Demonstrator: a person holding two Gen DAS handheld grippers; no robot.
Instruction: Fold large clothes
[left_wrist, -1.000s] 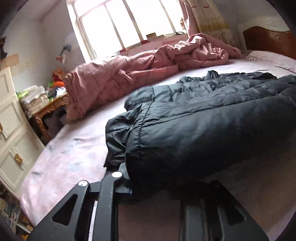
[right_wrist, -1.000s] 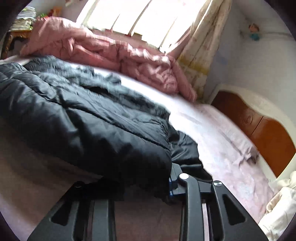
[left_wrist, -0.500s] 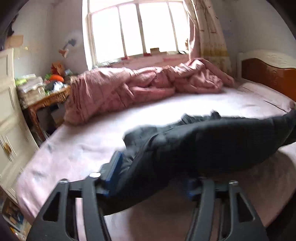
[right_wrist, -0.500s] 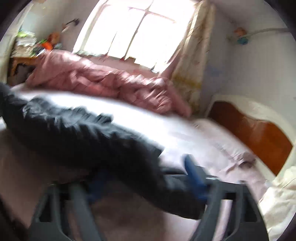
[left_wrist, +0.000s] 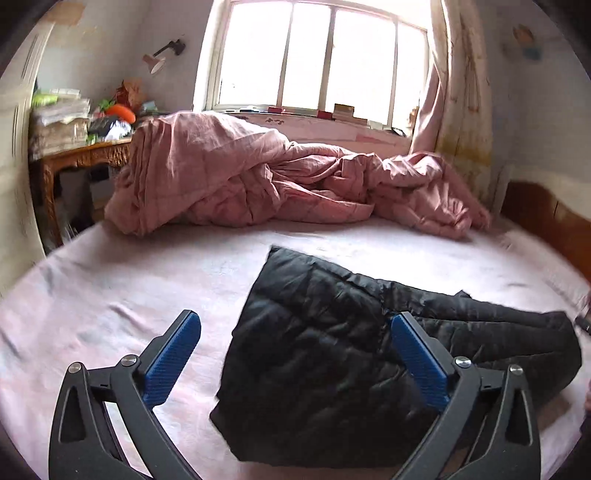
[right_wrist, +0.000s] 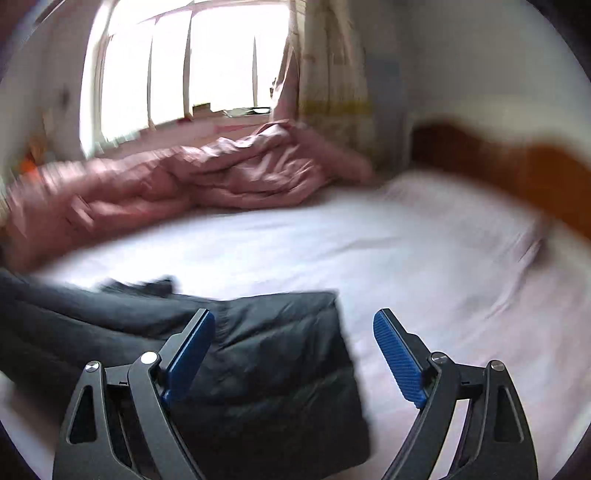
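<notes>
Both jaws just opened, released black jacket (left_wrist: 332, 354) lying below, untouched

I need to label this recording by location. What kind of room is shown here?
Most likely a home bedroom: a large bed with a wooden headboard, a crumpled pink quilt beneath a curtained window, and a black padded jacket lying on the sheet.

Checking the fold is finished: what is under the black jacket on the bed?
The black jacket lies on the pink bedsheet, a crumpled sleeve showing at its far edge. Whatever else is tucked under its folded top layer is covered.
</notes>
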